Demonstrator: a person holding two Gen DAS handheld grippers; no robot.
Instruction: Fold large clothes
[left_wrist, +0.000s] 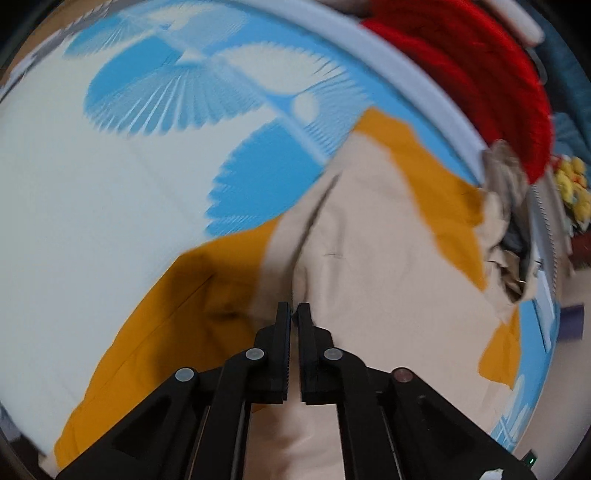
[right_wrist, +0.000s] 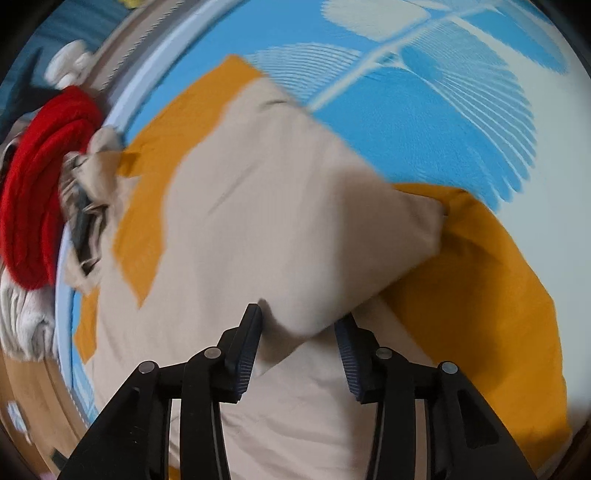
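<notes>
A large beige garment (left_wrist: 369, 258) lies spread over an orange cloth (left_wrist: 166, 314) on the bed. My left gripper (left_wrist: 293, 314) points down at it, jaws nearly together, pinching a raised ridge of the beige fabric at the tips. In the right wrist view the same beige garment (right_wrist: 258, 203) has a corner folded over, ending in a point near the orange cloth (right_wrist: 498, 295). My right gripper (right_wrist: 301, 317) stands open over the folded edge. The fold lies loosely between its fingers, with the pads apart from it.
The bed sheet (left_wrist: 92, 203) is white with a blue fan pattern (right_wrist: 424, 110). A red knitted garment (left_wrist: 480, 74) is heaped at the bed's edge (right_wrist: 33, 184), with a crumpled grey-and-tan garment (right_wrist: 85, 206) beside it. Yellow soft toys (left_wrist: 572, 184) sit beyond the edge.
</notes>
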